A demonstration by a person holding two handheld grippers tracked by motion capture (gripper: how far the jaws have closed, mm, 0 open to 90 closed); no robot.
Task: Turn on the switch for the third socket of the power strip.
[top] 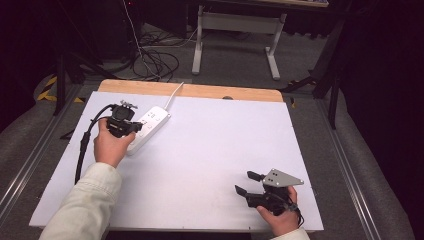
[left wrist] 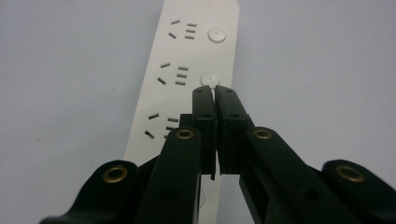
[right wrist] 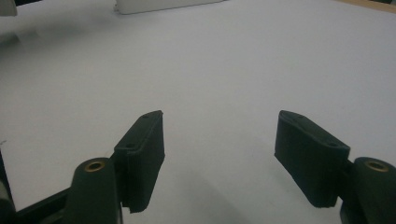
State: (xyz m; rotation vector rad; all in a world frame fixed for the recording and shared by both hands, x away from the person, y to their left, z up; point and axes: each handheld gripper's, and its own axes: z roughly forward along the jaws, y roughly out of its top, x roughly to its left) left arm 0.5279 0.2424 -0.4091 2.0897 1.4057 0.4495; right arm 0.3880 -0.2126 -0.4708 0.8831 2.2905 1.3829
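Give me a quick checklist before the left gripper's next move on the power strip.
1. Left gripper jaws together, nothing between them: ok.
2. Its tips over the power strip's middle round button: ok; contact: cannot tell.
3. Power strip flat on the white table: ok.
4. Strip's cable runs off the far edge, away from the gripper: ok.
5. Right gripper open, well away from the strip: ok.
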